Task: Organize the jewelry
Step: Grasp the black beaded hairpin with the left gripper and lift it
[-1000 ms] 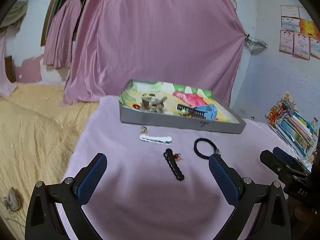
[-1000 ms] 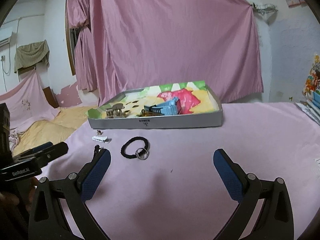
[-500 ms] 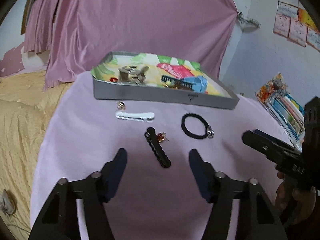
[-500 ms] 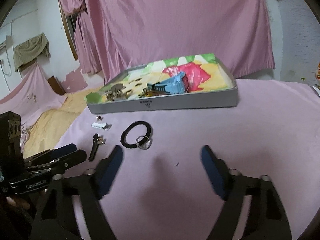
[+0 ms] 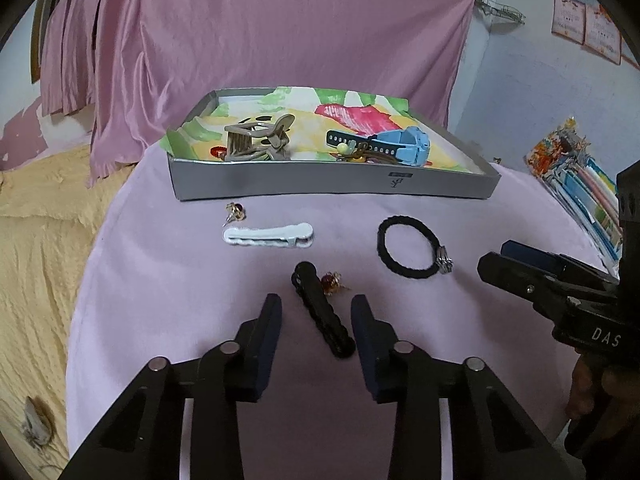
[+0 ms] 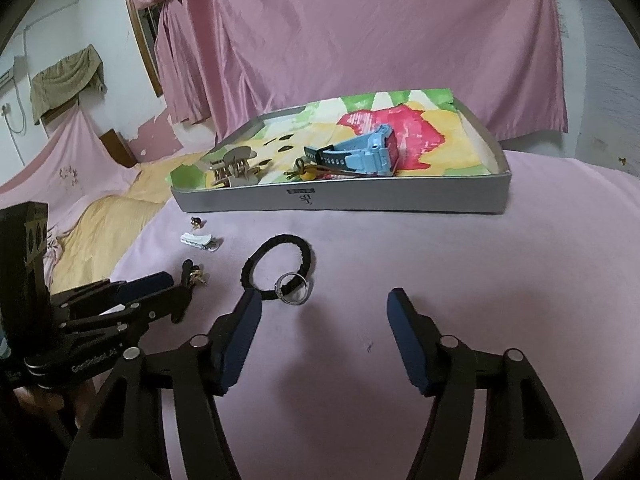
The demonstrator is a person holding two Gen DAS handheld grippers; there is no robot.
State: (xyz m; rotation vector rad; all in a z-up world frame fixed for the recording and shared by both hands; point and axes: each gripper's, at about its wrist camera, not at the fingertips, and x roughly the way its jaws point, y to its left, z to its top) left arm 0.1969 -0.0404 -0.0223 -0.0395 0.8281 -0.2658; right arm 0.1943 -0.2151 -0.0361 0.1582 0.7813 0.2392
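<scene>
1. On the lilac cloth-covered table, five loose pieces lie in front of one shallow grey cardboard tray: one black wavy plastic hair clip, one white plastic hair clip, one black elastic hair tie bearing a small silver ring, and two small gold earrings with red stones, one earring near the tray wall, the other earring touching the black clip.
2. Inside the tray, on a bright painted paper lining, sit one tan claw clip, one light-blue wristwatch and a small tangle of brownish cords with a yellow bead; its pieces cannot be counted.
3. The left gripper is closing; the near half of the black wavy clip lies between its blue pads, which do not yet press it.
4. The right gripper is also closing, with only bare cloth between its fingers; the hair tie and ring lie just ahead of its left pad.
5. Behind the table hangs a pink satin curtain; a yellow bedspread lies at one side, and colourful packets at the other.
</scene>
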